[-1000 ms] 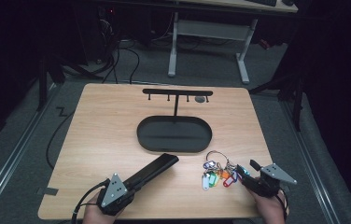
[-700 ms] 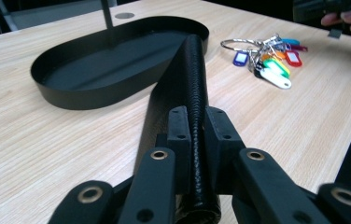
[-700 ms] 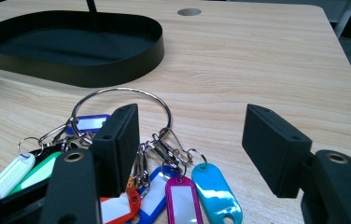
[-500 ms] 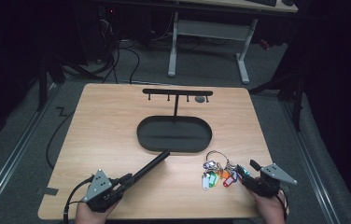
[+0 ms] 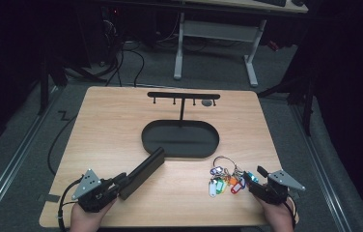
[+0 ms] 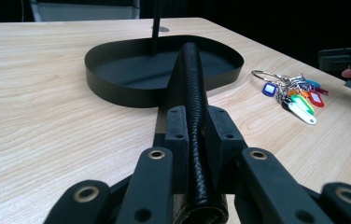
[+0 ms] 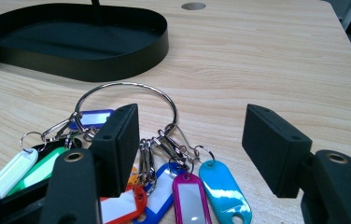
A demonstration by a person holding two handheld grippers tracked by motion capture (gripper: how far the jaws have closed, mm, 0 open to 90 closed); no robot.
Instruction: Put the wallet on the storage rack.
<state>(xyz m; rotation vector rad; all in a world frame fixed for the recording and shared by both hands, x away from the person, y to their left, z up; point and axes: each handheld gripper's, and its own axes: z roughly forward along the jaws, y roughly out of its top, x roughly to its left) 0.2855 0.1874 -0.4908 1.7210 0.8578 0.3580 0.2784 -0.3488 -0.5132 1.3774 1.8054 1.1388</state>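
Left gripper (image 5: 121, 183): jaws clamped on the near end of a black case (image 5: 142, 172).
Black case: slants up from the table (image 5: 107, 130), far end reaching the tray (image 5: 179, 151) rim.
Right gripper (image 7: 190, 140): jaws spread, empty, straddling the key ring (image 7: 127, 100).
Key tags (image 5: 225, 180): near right of table.

The left tongs (image 6: 196, 154) clamp a black leather case (image 6: 193, 93) pointing toward the black tray (image 6: 117, 88); a bunch of key tags (image 6: 295, 95) lies on the desk (image 6: 38, 116).
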